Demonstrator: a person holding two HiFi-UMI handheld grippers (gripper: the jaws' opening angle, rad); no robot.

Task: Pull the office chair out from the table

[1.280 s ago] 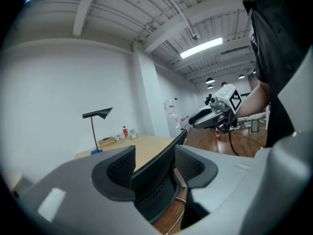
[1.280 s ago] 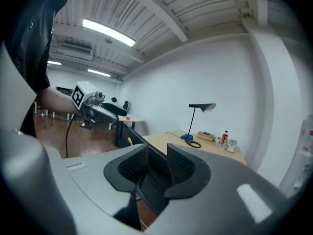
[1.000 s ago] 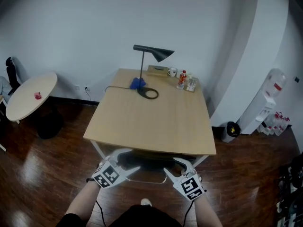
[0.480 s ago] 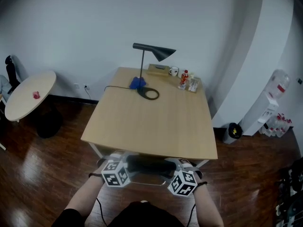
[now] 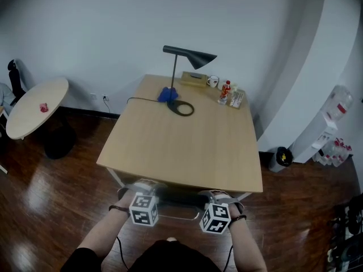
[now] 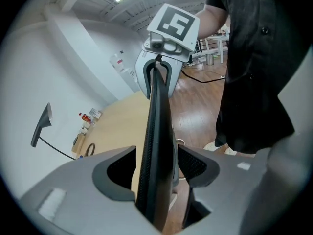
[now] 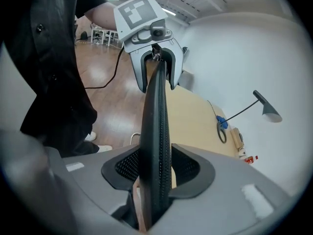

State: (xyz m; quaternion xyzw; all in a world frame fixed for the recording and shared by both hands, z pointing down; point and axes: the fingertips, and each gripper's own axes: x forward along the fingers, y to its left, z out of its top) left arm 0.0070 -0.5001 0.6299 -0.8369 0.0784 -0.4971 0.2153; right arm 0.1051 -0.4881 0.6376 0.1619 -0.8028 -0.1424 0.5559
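Two tongs are now down on the chair's backrest [image 5: 178, 198]. A second ago they hung open and a bit higher in front of the table [image 5: 181, 146]. Both have since dropped and rolled, so the marker cubes now face up.

Left tongs [image 5: 138, 187]: the left gripper view shows the top edge of the backrest running straight between the jaws, with a pad against each side. I read that as clamped on it.

Right tongs [image 5: 222, 196]: same picture in the right gripper view, backrest edge dead centre. The jaws are closing onto it and the pads are already on the mesh.

Each gripper view also shows the other tongs further along the same edge, so the grips sit near the two ends of the backrest top.

Chair [image 5: 180, 207]: it is tucked in at the near edge of the table. Only the top of the back and a bit of pale frame show in the head view, between the tongs and just in front of the person.

Judgement: the grasp is about done and the pull has not started. The next move is straight back toward the person, with both sides pulled evenly so the chair doesn't swing.
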